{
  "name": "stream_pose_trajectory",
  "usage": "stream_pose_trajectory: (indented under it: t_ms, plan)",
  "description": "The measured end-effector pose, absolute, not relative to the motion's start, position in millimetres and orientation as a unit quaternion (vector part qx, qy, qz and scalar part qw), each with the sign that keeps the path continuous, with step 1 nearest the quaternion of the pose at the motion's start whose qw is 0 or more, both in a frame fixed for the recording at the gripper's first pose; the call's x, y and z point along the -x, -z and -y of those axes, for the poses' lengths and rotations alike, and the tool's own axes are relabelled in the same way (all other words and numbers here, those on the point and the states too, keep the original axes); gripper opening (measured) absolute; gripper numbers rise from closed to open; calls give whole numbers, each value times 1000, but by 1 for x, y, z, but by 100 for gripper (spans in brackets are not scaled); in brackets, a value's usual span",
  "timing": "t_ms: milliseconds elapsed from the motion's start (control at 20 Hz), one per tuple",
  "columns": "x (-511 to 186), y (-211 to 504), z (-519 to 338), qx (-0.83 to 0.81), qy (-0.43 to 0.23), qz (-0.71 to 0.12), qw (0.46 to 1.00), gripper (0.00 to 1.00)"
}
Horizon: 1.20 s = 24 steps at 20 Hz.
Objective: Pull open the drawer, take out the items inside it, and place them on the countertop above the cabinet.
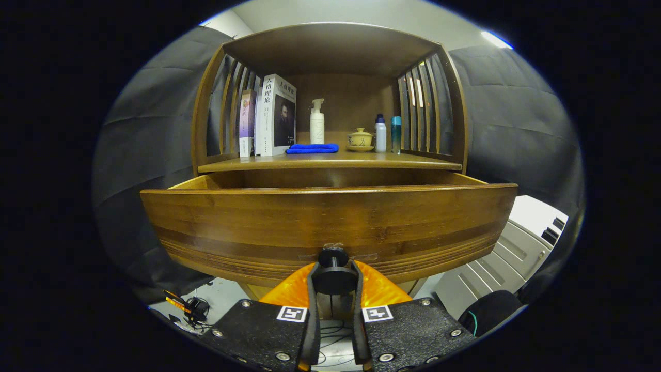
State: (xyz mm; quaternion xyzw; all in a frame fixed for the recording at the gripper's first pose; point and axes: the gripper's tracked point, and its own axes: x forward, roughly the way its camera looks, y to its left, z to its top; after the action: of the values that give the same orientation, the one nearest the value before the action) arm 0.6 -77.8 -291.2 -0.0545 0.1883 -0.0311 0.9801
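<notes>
Hand-held gripper (334,281) level, clamping drawer knob (334,276)

Dark cloth walls (516,129), pale ceiling (361,15), cables on floor (191,310)

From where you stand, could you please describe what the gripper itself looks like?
The gripper has two slim upright fingers rising from two rough-textured black plates fastened with silver screws. Each plate carries a square black-and-white marker near its inner corner. Glossy orange shells flare outward behind the fingers.

You are holding gripper (333,281) level, facing forward, fingers (311,289) closing on knob (333,276) from both sides.
</notes>
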Motion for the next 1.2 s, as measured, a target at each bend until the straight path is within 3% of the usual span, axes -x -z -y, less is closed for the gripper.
stream_pose_trajectory:
  t_ms: [600, 650, 950, 1200]
  plan:
    - [52, 291, 73, 81, 12, -194, 978, 26]
    - [52, 291, 73, 82, 9, -194, 977, 32]
    - [60, 242, 63, 40, -28, -146, 988, 96]
    - [40, 181, 62, 66, -16, -130, 989, 97]
